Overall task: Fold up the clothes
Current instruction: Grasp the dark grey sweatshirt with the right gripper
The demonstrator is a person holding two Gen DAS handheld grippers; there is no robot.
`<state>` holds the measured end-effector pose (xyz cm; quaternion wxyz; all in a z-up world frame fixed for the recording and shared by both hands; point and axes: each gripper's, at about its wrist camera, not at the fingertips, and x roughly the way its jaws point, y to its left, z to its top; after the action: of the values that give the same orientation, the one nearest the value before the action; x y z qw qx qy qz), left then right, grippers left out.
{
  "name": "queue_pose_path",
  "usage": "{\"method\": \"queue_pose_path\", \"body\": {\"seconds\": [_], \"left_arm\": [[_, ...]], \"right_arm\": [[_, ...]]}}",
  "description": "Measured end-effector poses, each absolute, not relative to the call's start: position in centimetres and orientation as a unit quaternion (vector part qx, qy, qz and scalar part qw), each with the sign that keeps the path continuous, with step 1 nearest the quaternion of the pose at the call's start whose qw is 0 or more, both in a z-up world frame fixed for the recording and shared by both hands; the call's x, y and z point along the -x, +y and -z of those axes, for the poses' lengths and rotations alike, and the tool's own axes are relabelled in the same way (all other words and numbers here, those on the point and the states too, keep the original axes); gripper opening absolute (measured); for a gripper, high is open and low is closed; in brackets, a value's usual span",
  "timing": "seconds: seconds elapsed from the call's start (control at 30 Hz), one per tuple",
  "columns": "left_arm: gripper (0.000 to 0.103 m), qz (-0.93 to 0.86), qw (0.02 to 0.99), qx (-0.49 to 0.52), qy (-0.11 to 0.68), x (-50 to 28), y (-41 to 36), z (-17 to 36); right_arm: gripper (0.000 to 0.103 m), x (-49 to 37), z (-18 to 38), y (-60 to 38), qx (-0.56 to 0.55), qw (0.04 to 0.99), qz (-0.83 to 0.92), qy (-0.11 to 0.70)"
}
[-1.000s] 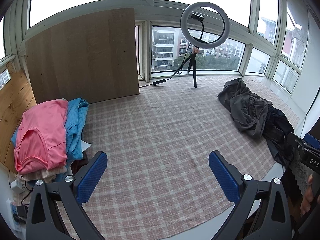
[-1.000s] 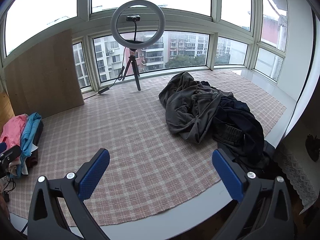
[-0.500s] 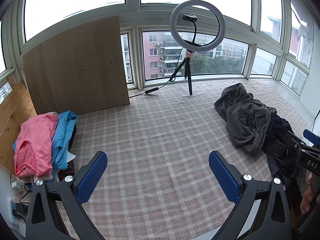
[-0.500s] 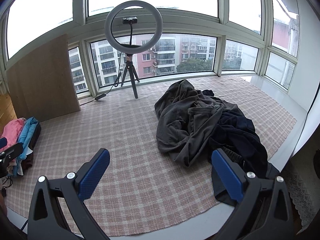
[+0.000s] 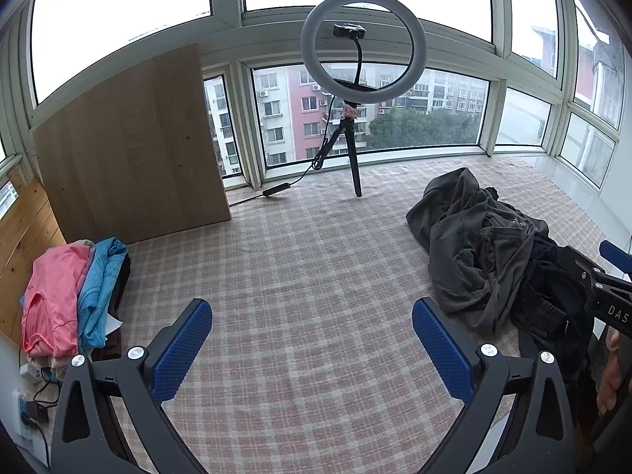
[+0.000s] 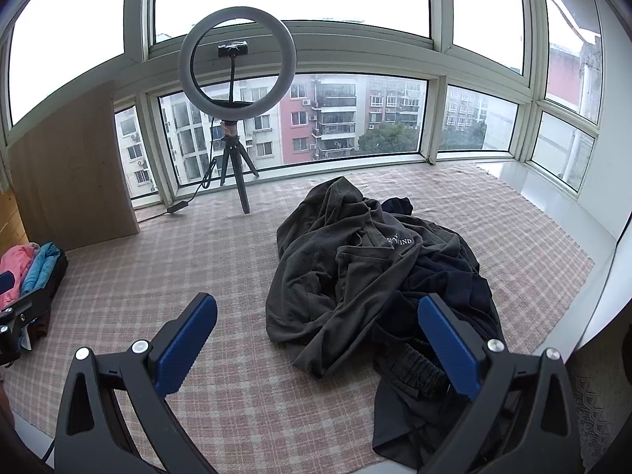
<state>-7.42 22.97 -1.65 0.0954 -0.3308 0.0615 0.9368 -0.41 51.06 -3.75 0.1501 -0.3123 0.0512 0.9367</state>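
A crumpled heap of dark grey and navy clothes lies on the plaid cloth, ahead and slightly right of my right gripper. That gripper stands open above the cloth's near edge, nothing between its blue pads. In the left wrist view the same heap is at the right, and my left gripper hovers open over bare plaid cloth. A stack of folded pink and blue clothes sits at the far left. The right gripper's body shows at the right edge.
A ring light on a tripod stands at the back by the windows, its cable trailing left. A wooden board leans at the back left. A power strip and plugs lie below the folded stack. A hand shows at the right edge.
Both views have swung and moved closer to the dark heap, which now sits larger and nearer the right gripper. Both grippers stay open.
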Motion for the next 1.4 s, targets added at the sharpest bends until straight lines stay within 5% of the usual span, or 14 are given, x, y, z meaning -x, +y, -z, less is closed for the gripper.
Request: {"method": "queue_pose_path", "body": {"seconds": [0.43,0.87,0.9,0.93,0.97,1.0,1.23,1.4], "left_arm": [[0.102,-0.957,-0.017,0.286,0.049,11.3,19.7,-3.7],[0.102,-0.924,-0.132,0.354,0.064,11.5,14.3,-0.5],[0.102,-0.921,-0.137,0.358,0.067,11.7,14.0,-0.4],[0.102,-0.92,-0.139,0.359,0.068,11.8,13.8,-0.3],[0.102,-0.92,-0.138,0.359,0.068,12.1,13.7,-0.2],[0.102,-0.921,-0.136,0.36,0.068,12.3,13.6,-0.1],[0.102,-0.925,-0.107,0.358,0.076,13.7,13.4,0.5],[0.102,-0.931,-0.082,0.348,0.067,13.5,11.8,0.2]], "right_arm": [[0.103,10.6,1.8,63.9,0.319,0.081,-0.944,0.041],[0.103,28.8,17.3,63.2,0.459,0.086,-0.883,-0.05],[0.093,29.3,17.9,63.5,0.463,0.076,-0.882,-0.038],[0.053,29.9,18.5,63.8,0.466,0.065,-0.882,-0.025],[0.027,30.2,18.7,64.2,0.475,0.044,-0.879,-0.003],[0.015,30.0,18.6,64.4,0.479,0.027,-0.877,0.022],[0.01,24.6,12.4,65.8,0.408,-0.057,-0.892,0.184],[0.009,20.7,5.1,59.9,0.359,-0.121,-0.909,0.175]]}}
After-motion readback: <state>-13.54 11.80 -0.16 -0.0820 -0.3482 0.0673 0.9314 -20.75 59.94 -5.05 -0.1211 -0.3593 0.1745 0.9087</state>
